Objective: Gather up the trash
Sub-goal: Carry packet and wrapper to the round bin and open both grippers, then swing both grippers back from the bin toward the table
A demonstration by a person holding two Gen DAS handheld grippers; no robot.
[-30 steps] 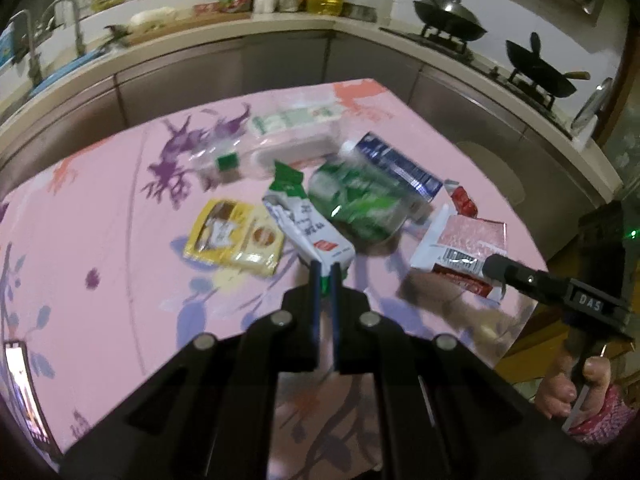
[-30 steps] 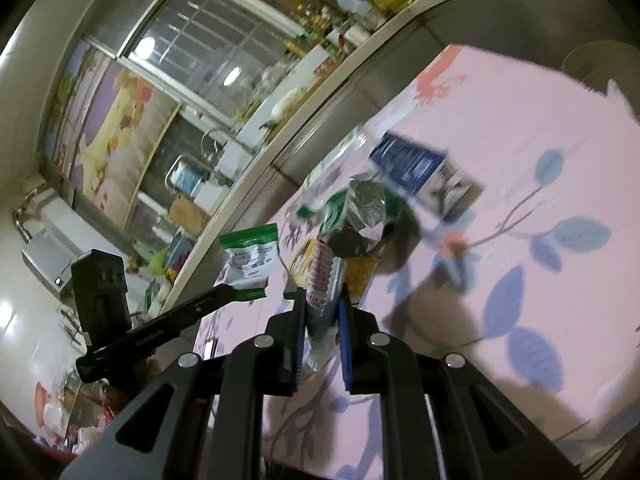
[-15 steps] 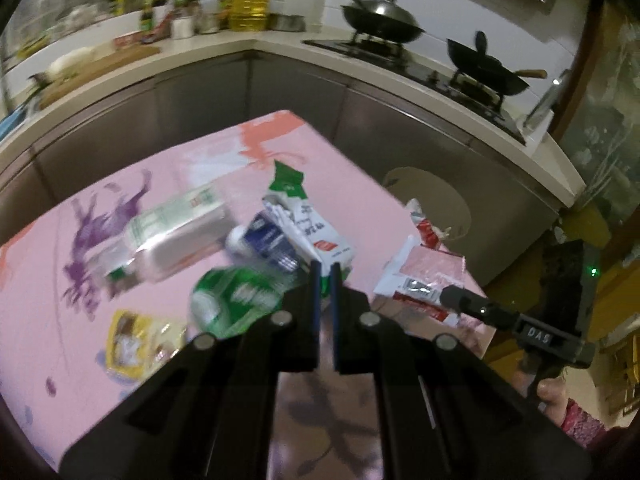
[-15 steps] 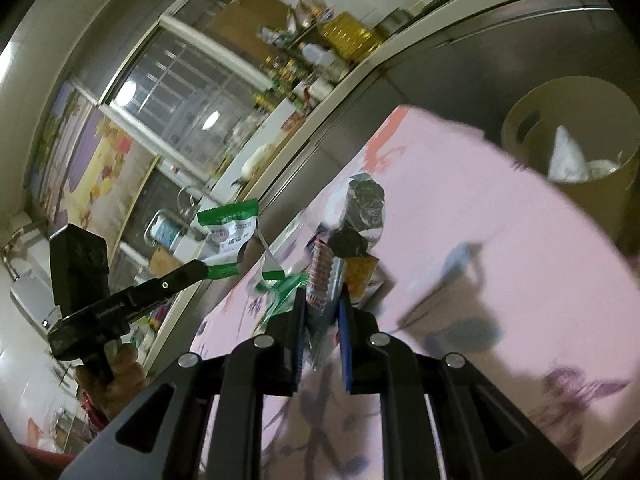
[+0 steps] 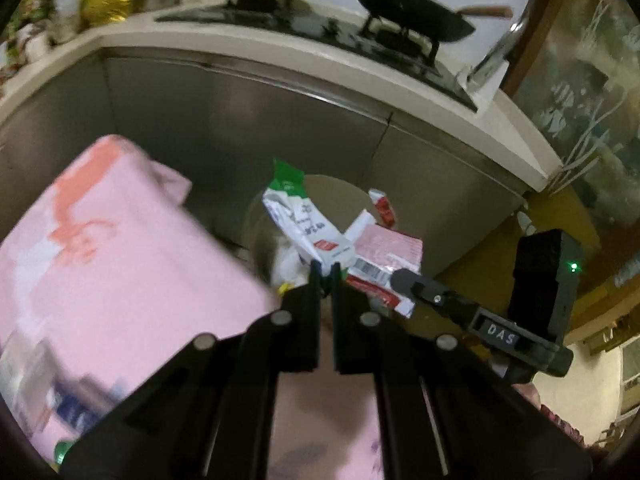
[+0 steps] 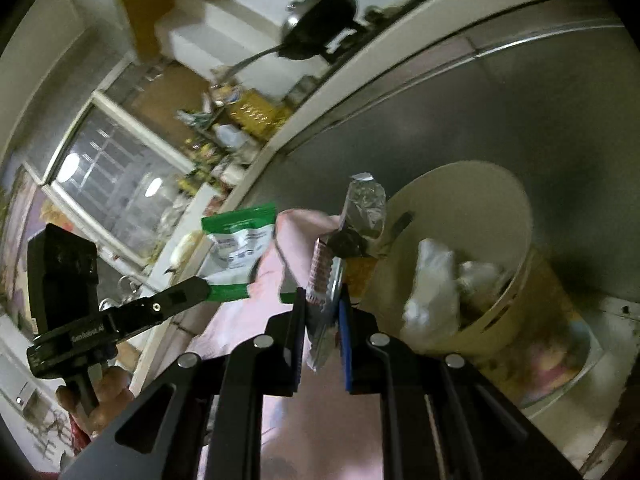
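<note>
Left wrist view: left tongs [image 5: 325, 270] pinched tight on the green-and-white wrapper [image 5: 308, 224], held over the bin [image 5: 256, 220]. Releasing while swinging risks missing.

Right wrist view: right tongs [image 6: 323, 300] clamp the crumpled packets [image 6: 326, 268] short of the bin [image 6: 516, 208]; an early release lands them on the pink surface [image 6: 240, 320].

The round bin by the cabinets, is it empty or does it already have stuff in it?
Not empty. The right wrist view looks into the cream bin, and crumpled white trash lies inside, piled against its wall. How full it is cannot be told.
</note>
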